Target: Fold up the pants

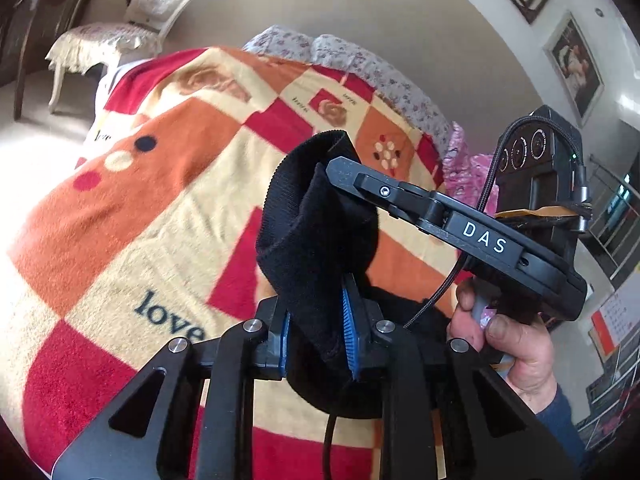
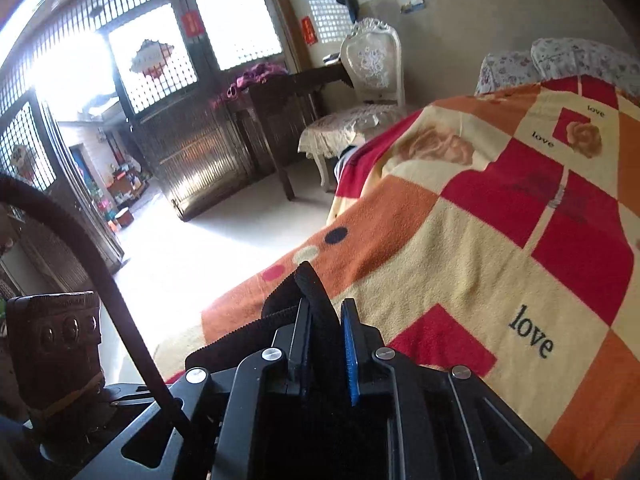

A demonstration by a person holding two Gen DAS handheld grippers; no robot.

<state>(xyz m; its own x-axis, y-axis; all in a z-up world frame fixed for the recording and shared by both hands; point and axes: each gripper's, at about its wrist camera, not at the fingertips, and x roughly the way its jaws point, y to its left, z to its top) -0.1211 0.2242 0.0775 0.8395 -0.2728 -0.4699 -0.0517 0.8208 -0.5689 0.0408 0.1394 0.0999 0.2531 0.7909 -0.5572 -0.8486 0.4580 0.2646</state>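
Black knit pants (image 1: 316,232) with a ribbed waistband hang bunched between both claws, raised clear of the checked red, orange and cream blanket (image 1: 160,208) on the bed beneath them. The left claw (image 1: 316,336) is clenched on a thick fold of the dark fabric, its blue pads pressing the cloth from either side. Just ahead of it and to its right, the right claw (image 2: 324,344) is likewise clamped on the waistband edge, a narrow strip of which sticks up between its pads. The person's hand (image 1: 504,340) grips that tool's handle. This looks like the opening step: the garment is picked up at the waist but not yet spread. Next, I judge, the claws must draw apart to stretch the waistband, then lay the pants flat on the blanket.
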